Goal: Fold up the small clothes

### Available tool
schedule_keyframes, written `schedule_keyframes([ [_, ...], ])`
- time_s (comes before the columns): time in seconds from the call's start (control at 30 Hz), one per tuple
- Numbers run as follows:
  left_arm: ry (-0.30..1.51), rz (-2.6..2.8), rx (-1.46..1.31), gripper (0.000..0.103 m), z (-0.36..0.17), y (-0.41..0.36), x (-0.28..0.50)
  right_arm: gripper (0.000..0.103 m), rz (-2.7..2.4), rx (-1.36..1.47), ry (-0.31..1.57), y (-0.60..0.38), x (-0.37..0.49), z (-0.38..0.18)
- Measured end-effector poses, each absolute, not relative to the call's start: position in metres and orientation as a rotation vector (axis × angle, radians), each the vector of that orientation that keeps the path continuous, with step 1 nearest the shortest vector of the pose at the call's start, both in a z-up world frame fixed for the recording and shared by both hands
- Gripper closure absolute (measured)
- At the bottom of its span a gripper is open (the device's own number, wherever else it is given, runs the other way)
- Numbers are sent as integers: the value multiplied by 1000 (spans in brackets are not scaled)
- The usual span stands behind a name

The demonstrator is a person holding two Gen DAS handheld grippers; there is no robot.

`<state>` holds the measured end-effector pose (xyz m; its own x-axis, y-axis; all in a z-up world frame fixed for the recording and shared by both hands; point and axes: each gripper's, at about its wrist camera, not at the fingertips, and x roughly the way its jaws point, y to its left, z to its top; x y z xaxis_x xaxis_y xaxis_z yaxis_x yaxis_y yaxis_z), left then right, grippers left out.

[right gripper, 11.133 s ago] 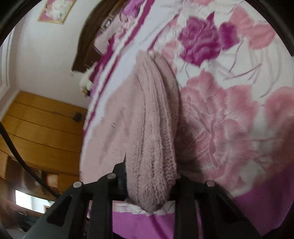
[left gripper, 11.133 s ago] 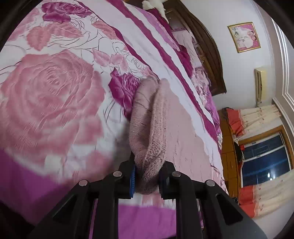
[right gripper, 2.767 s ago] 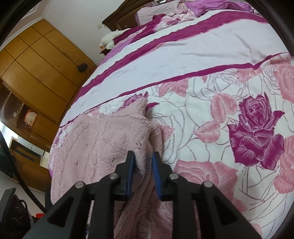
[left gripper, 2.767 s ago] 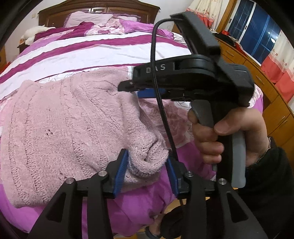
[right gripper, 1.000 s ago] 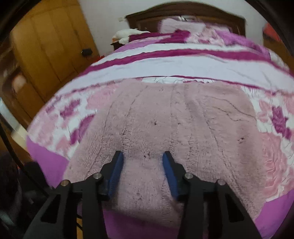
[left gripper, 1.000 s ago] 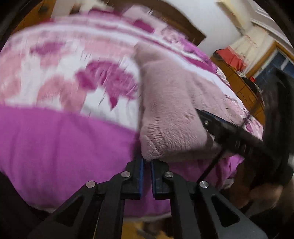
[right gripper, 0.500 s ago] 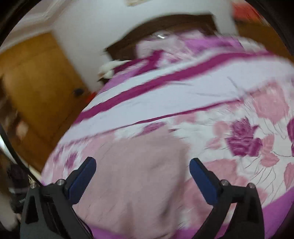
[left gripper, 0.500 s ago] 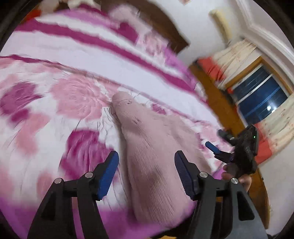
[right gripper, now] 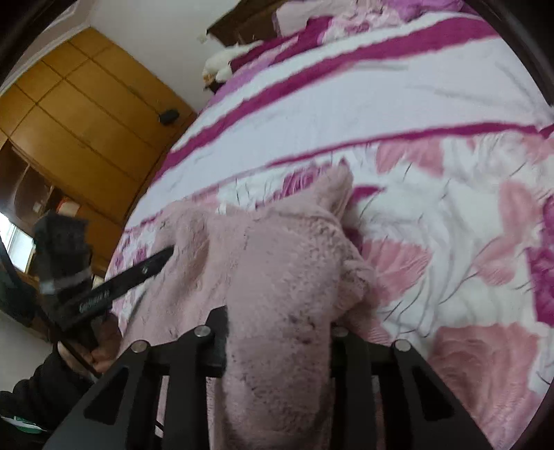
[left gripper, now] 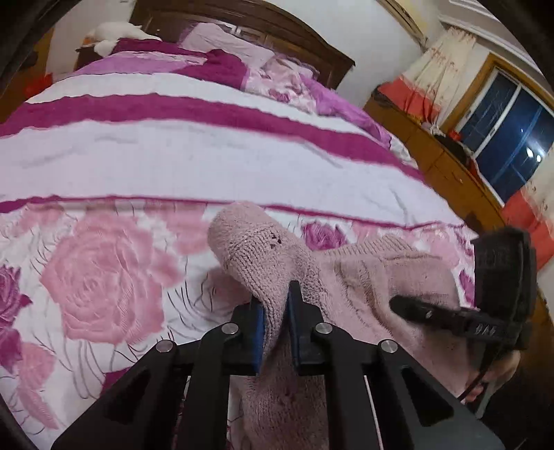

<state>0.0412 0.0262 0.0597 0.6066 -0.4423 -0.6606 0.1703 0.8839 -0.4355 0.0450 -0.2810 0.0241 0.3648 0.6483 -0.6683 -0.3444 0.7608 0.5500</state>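
Observation:
A pink knit sweater (left gripper: 363, 273) lies bunched near the front edge of the bed. My left gripper (left gripper: 275, 311) is shut on a raised fold of it, and the knit stands up in a hump beyond the blue pads. In the right wrist view a thick bundle of the sweater (right gripper: 277, 263) fills the gap of my right gripper (right gripper: 278, 327), whose jaws are closing with the fingers pressing on the cloth. Each gripper shows in the other's view: the right gripper (left gripper: 426, 313) at the right, the left gripper (right gripper: 138, 273) at the left, both held by a hand.
The bed's duvet (left gripper: 104, 277) has pink roses and magenta stripes. Pillows (left gripper: 225, 41) and a dark wooden headboard (left gripper: 277, 24) are at the far end. A wooden wardrobe (right gripper: 79, 114) stands on one side, a dresser (left gripper: 443, 162) and curtained window (left gripper: 502, 114) on the other.
Half a second ago both grippers stood wide open over the sweater. Now both have closed on folds of it, and the left one holds its fold raised off the duvet.

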Motion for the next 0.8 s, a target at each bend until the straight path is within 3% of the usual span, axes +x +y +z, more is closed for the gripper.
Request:
schedule_keyframes([
  [0.33,734,-337,-240,103,101,28,90,73,666,244,768,-288,60,75],
  [0.8,749,-211,-107,103,62,18,236,73,540,158,797,-252,222,50],
])
